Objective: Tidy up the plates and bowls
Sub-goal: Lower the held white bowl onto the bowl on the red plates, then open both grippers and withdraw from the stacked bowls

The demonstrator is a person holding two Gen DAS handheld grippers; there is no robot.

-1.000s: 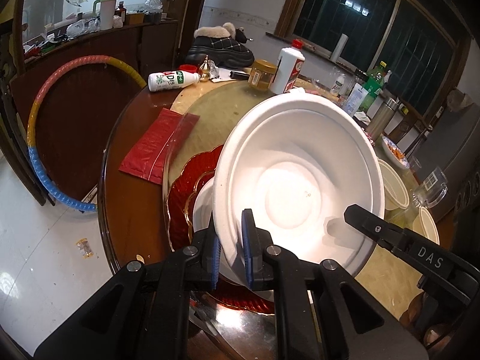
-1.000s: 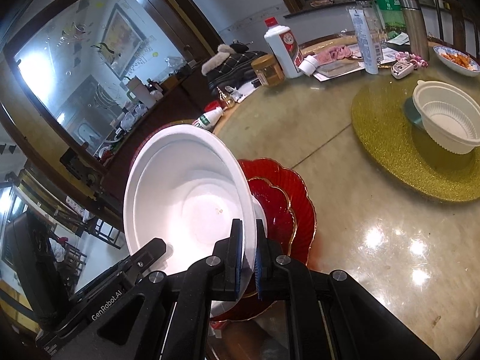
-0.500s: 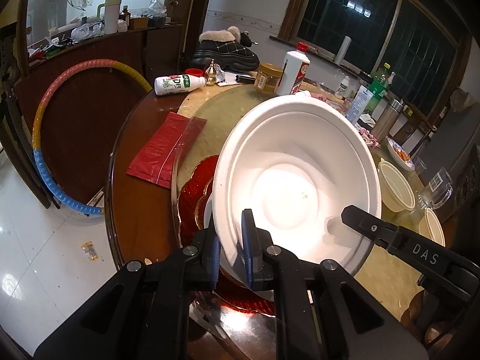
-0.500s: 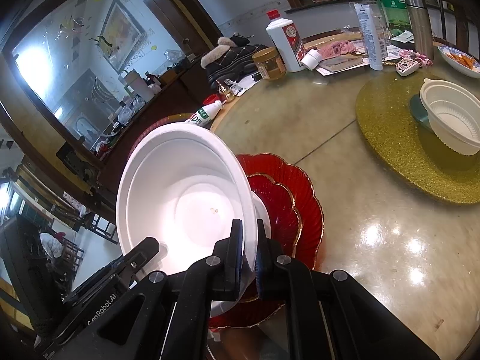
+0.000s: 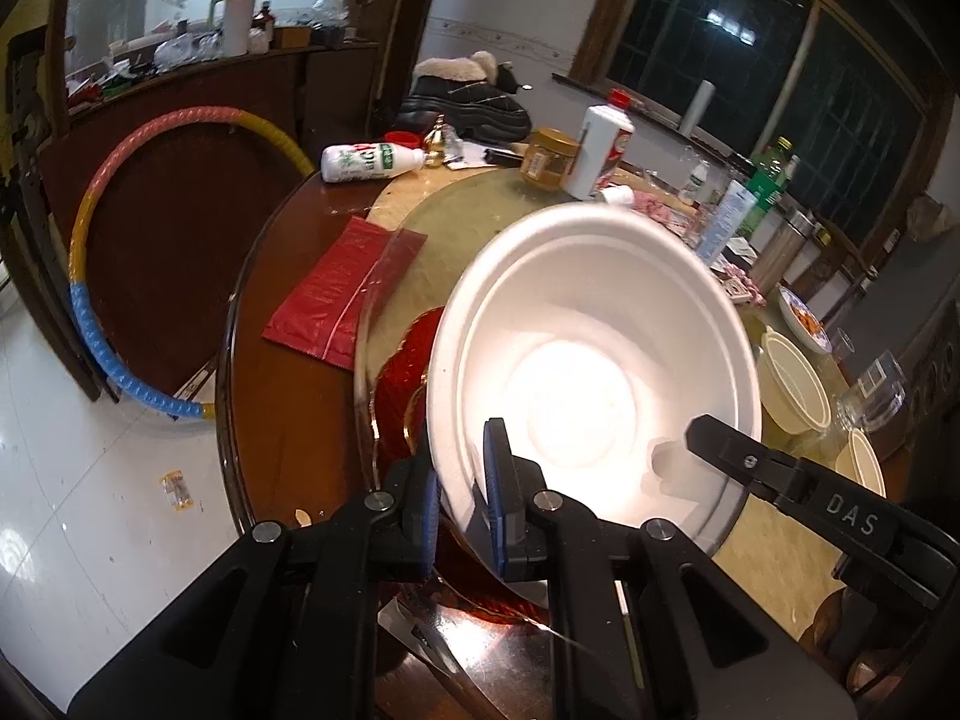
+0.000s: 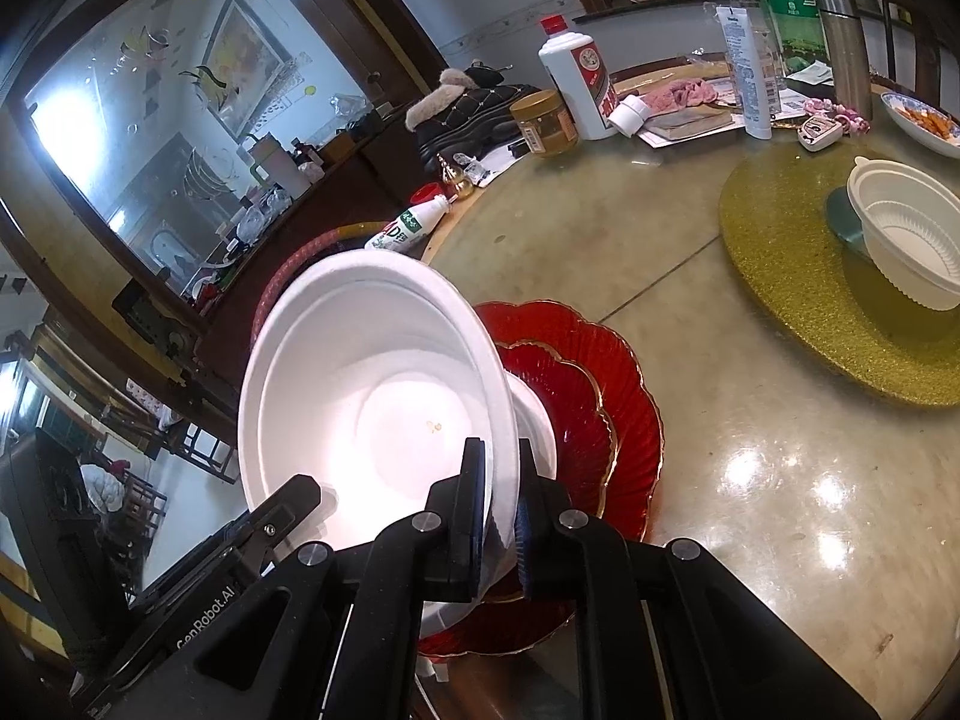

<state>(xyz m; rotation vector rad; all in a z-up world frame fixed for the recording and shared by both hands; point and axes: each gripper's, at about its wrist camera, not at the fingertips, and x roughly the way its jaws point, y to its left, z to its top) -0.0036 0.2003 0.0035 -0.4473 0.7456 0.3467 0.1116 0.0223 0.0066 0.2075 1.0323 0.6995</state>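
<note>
A large white bowl is held tilted above the table by both grippers. My left gripper is shut on its near left rim. My right gripper is shut on its right rim, and its finger shows in the left wrist view. The bowl also shows in the right wrist view. Under it lie two stacked red scalloped plates with a small white dish on top. Only a red edge of the plates shows in the left wrist view.
A ribbed white bowl sits on a gold mat at the right. Bottles, a jar, papers and a food dish crowd the far table. A red bag lies left, a hoop leans beyond the table edge.
Both grippers have raised the white bowl a little and drawn it back over the red plates. The grips on the rim are unchanged.
</note>
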